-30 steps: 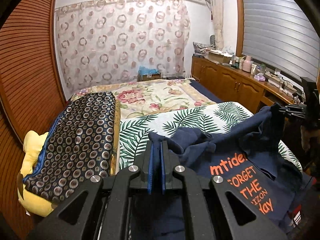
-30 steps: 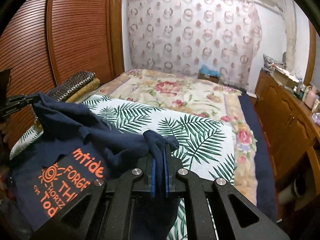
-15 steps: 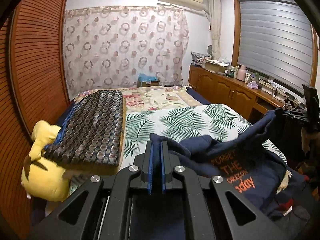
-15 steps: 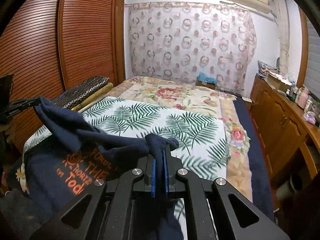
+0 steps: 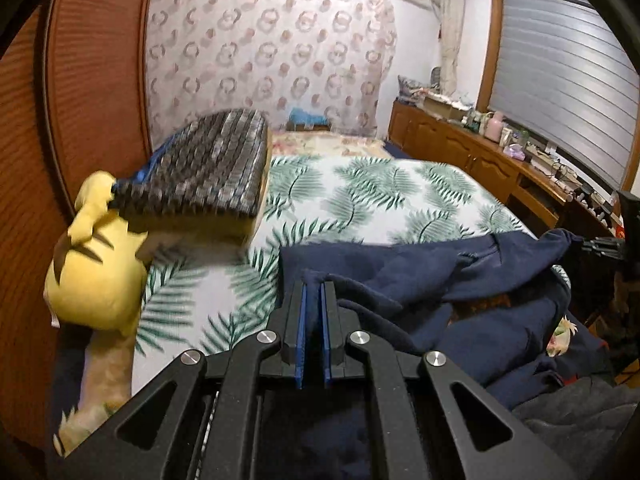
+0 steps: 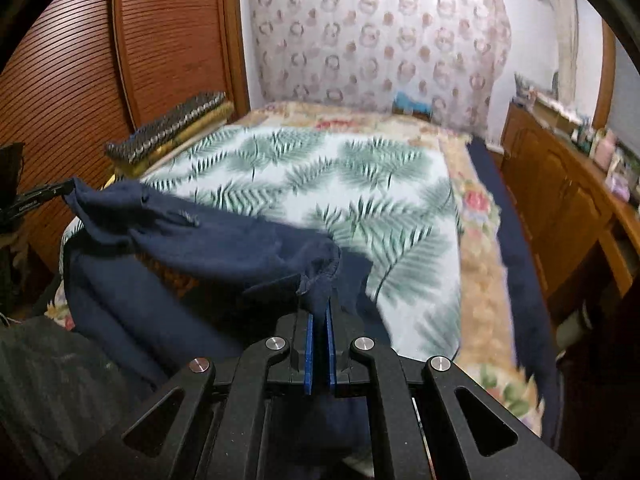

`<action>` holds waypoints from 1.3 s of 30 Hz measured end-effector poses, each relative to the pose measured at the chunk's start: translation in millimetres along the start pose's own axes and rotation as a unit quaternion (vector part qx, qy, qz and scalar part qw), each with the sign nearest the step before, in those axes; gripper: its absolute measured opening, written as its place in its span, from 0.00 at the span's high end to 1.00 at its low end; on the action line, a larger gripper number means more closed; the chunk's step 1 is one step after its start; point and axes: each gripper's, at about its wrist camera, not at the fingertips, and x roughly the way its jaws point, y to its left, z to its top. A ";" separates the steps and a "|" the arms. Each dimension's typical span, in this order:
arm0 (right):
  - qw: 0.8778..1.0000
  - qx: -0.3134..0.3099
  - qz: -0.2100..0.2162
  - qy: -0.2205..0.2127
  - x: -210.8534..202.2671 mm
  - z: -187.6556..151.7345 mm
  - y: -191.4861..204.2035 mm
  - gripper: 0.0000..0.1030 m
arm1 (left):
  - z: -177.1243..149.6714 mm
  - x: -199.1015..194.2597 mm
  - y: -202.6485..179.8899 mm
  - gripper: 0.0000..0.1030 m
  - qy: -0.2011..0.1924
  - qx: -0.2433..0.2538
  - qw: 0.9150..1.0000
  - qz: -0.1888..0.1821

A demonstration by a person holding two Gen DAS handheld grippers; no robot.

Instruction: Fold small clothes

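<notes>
The left gripper sits at the bottom centre of its view, its blue pads nearly together and pinching an edge of the navy shirt. From there the shirt runs right across the lower half of the frame, bunched in folds over the near end of the bed (leaf-print cover). At the right edge of that frame the cloth rises to the right gripper, seen small and dark.

In the right wrist view the right gripper is at the bottom centre, pads drawn close on a gathered corner of the shirt, which spreads left and down. At the left edge the cloth's far corner is caught by the left gripper.

A yellow plush lies at the left of the left view, beside a folded patterned quilt.
</notes>
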 end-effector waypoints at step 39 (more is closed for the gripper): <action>1.000 -0.005 -0.024 -0.001 57.4 31.3 -30.5 0.54 | 33.2 122.2 9.4 0.25 0.104 0.057 0.993 0.016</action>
